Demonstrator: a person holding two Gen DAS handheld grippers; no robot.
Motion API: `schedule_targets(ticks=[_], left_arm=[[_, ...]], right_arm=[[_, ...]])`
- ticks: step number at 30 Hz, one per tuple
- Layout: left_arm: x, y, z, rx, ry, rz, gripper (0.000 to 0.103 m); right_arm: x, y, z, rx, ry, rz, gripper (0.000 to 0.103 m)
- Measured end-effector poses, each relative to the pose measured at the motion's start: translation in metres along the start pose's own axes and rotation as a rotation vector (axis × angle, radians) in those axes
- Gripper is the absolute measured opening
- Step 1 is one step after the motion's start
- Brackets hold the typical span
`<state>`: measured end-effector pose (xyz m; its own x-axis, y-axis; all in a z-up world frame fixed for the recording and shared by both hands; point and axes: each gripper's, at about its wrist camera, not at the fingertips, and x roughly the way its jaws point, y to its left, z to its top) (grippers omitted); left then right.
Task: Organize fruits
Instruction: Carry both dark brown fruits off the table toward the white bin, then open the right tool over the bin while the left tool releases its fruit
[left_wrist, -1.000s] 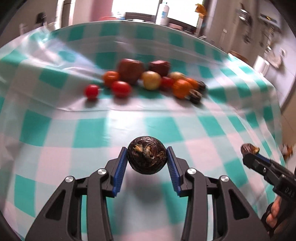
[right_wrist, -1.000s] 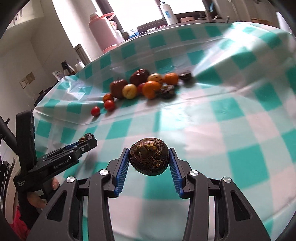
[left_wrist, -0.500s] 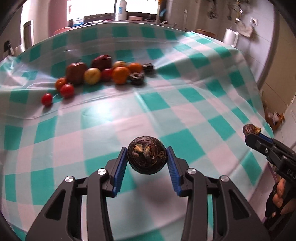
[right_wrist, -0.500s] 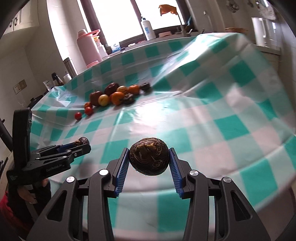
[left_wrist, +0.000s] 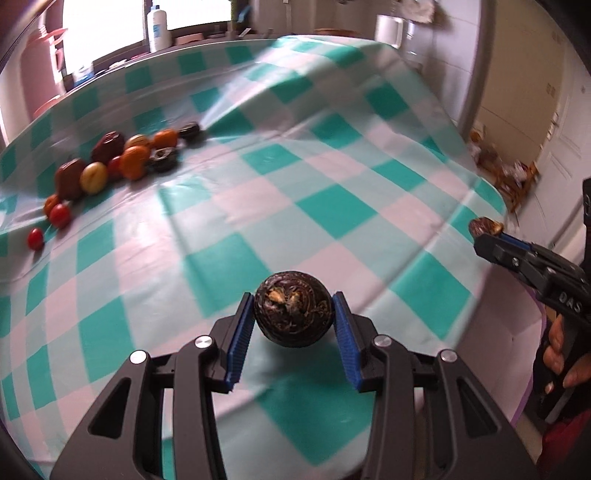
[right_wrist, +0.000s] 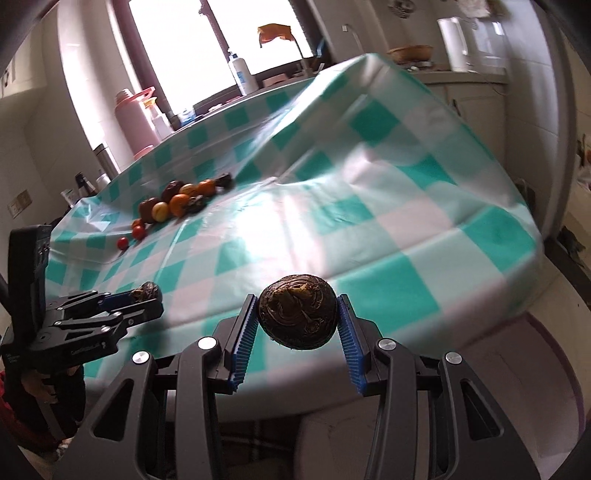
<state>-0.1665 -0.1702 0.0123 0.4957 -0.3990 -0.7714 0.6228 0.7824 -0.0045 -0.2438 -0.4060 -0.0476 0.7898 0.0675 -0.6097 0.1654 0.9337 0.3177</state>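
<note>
Fruits, left wrist view: dark round fruit (left_wrist: 291, 308) clamped between the blue pads of the left gripper (left_wrist: 293, 325), raised clear of the checked tablecloth (left_wrist: 332, 206).
Fruit pile: red, orange, yellow and dark pieces (left_wrist: 122, 162) lie well apart from this gripper, far ahead and to its left.
Right gripper (left_wrist: 487, 230): off to the right past the cloth's edge, pinching a second dark fruit (left_wrist: 484, 225) at its tips.
Risk, left: contact is only at the fruit's two sides; a jolt in transit could roll it out from between the pads onto the cloth.

Fruits, right wrist view: dark round fruit (right_wrist: 297, 311) gripped by the right gripper (right_wrist: 297, 326), hanging near the table's near edge (right_wrist: 406, 317).
Left gripper (right_wrist: 147, 301): to the left, closed on its own fruit (right_wrist: 147, 290).
Fruit pile (right_wrist: 177, 201): far ahead, to the left.
Risk, right: a fruit lost here would likely drop to the floor, not the table, and bruise or roll away.
</note>
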Motion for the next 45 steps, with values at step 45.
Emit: schedule_targets(ticks=[45], left_arm=[[0.157, -0.208, -0.068, 0.505, 0.370, -0.353, 0.045]], right_arm=[[0.049, -0.153, -0.119, 0.167, 0.456, -0.507, 0.044]])
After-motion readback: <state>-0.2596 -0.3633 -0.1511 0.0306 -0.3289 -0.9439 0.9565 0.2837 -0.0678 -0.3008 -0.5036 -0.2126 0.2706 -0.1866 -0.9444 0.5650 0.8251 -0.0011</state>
